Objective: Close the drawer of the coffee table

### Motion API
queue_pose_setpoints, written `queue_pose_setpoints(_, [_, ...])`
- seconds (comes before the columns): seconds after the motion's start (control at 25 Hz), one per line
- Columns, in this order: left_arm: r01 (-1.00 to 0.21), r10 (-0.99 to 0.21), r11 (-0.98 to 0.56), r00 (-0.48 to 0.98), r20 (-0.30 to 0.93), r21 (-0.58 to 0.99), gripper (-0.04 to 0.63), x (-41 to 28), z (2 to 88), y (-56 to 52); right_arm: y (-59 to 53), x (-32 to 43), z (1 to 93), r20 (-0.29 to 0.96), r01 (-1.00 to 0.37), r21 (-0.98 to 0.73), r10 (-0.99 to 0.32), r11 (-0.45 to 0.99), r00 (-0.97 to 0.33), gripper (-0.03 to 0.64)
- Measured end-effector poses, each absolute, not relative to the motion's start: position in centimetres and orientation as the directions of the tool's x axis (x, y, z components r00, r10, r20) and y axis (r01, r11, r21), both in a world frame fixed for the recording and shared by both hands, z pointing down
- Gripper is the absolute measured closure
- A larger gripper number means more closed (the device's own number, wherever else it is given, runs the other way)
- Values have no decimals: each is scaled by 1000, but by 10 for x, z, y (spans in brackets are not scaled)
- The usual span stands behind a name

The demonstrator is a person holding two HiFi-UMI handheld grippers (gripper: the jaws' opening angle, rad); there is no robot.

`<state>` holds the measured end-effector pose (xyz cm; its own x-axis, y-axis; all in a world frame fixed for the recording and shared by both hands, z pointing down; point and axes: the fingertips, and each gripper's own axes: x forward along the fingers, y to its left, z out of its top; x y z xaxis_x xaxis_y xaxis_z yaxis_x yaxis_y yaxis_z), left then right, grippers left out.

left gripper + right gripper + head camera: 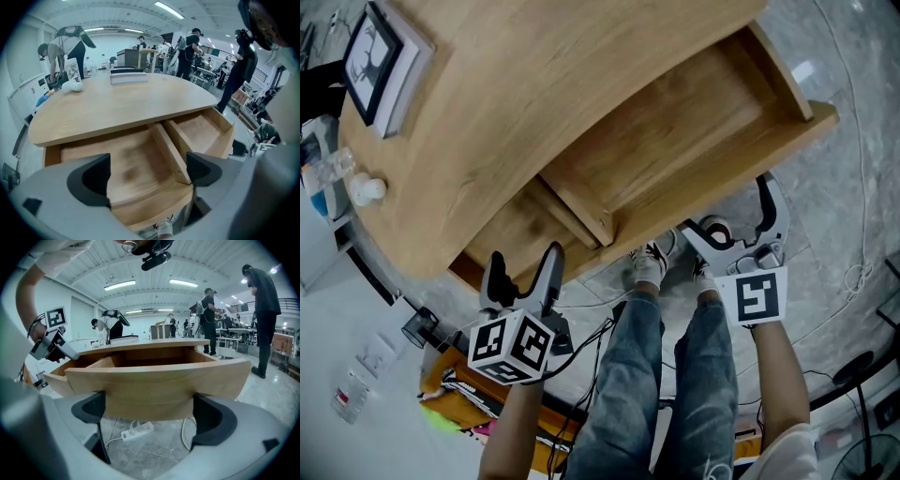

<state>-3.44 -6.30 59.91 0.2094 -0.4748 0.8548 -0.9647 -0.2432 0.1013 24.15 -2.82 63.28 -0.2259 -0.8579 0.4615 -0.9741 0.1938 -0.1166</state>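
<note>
Spread and empty, the right gripper [736, 223] faced the open drawer [675, 141] at five o'clock, seemingly to push; left gripper [523, 277] likewise spread.

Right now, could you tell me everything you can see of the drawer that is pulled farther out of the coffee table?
The drawer looks like light wood with visible grain. It is a shallow open box with a flat bottom, low side walls and a curved front panel, with no handle showing. It is empty and stands far out from under the table top, beside a second drawer that is less far out. The right gripper faces the panel with its jaws apart; whether they touch is unclear.
</note>
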Motion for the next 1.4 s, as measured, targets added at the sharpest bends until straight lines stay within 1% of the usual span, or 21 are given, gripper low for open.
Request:
queue_pose_setpoints(0.32, [-969,-471,-219,204,858,111,92,-39,602,-62,-30,241,635,483,-974,-116,-846,196,-228,29])
queue_pose_setpoints(0.96, [-975,-460,-181,197,866,126,93,-47,609,-67,-67,233,633,473,-974,-106,-852,199,-225,29])
queue_pose_setpoints(1.4, [-983,-451,-117,182,874,144,94,-59,618,-68,-100,226,636,484,-974,-106,-845,200,-226,29])
